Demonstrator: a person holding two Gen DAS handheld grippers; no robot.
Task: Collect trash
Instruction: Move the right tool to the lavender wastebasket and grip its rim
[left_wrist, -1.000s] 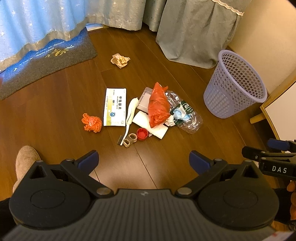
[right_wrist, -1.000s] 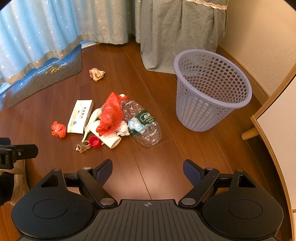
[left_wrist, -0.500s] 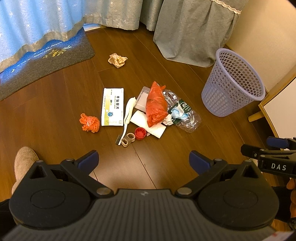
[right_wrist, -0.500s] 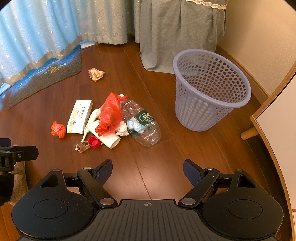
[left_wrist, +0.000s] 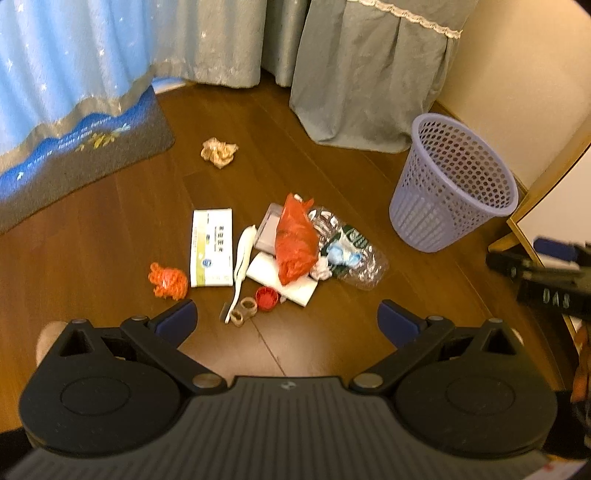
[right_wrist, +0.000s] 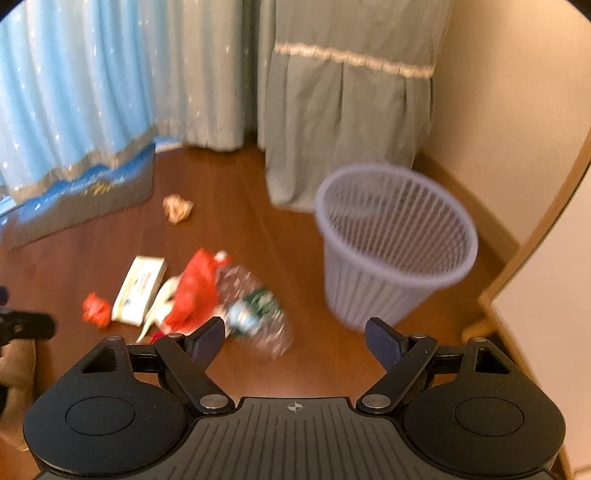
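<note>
- While both grippers hang above the floor, the trash lies in a loose pile on the brown wood floor (left_wrist: 110, 229), left of the lavender mesh bin (left_wrist: 456, 192) and apart from it.
- Pile centre: red plastic bag (left_wrist: 295, 240) lying over a white paper sheet (left_wrist: 295, 286) and a pale flat box (left_wrist: 269, 229).
- Crushed clear bottle (left_wrist: 347, 254) with green label touches the bag's right side; small white paper wad (left_wrist: 322, 269) between them.
- Left of the bag: white toothbrush (left_wrist: 242, 260), then a white-and-yellow carton (left_wrist: 212, 252), then an orange net scrap (left_wrist: 168, 281).
- Near edge of the pile: red bottle cap (left_wrist: 267, 297), tan tape roll (left_wrist: 243, 312) beside it.
- Crumpled beige paper (left_wrist: 219, 152) sits alone, well apart, toward the blue-grey mat (left_wrist: 77, 162).
- Bin stands upright near the grey curtain (left_wrist: 369, 81) and cream wall; nothing visible inside it.
- Left gripper (left_wrist: 288, 321): fingers spread wide, nothing between them, above bare floor short of the pile.
- Right gripper (right_wrist: 295, 339): fingers spread wide, nothing held; its view is motion-blurred, with the bin ahead to the right and the pile to the left.
</note>
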